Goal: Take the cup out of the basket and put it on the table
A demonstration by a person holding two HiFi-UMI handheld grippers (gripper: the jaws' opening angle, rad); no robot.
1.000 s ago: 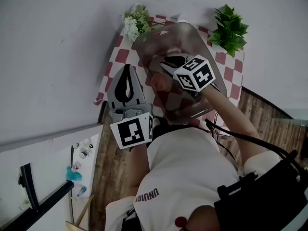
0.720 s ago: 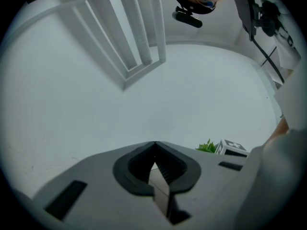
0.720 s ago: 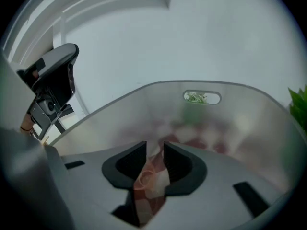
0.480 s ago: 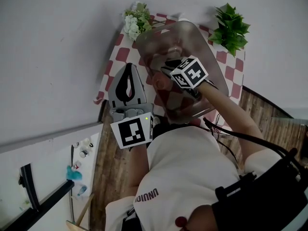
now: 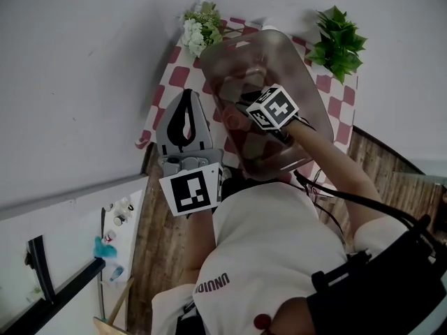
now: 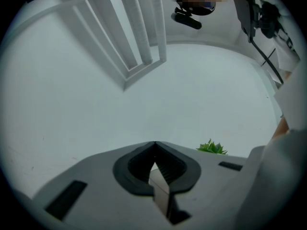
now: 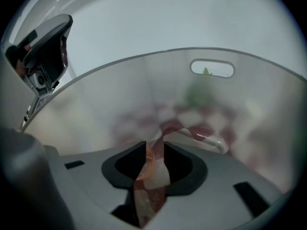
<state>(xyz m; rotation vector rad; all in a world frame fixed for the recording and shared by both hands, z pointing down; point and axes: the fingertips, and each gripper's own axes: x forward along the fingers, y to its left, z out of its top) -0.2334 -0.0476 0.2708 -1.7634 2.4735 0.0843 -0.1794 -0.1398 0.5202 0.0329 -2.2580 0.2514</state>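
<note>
A translucent grey basket (image 5: 297,72) stands on the red-and-white checked table (image 5: 174,82). My right gripper (image 5: 239,110) reaches down inside it. A pinkish-orange cup (image 5: 232,119) sits at its tips. In the right gripper view the jaws (image 7: 154,150) stand nearly together with the cup's rim (image 7: 149,171) pinched between the pads, and the basket wall (image 7: 249,95) curves around. My left gripper (image 5: 186,98) hovers over the table's left edge, shut and holding nothing (image 6: 154,150).
White flowers (image 5: 198,31) stand at the table's far left corner and a green plant (image 5: 339,42) at the far right. A white-edged item (image 7: 204,139) lies in the basket beyond the cup. A white shelf with small bottles (image 5: 117,223) is on the left over the wood floor.
My right gripper has shifted slightly left and deeper inside the basket, staying at the cup. The left gripper has stayed put.
</note>
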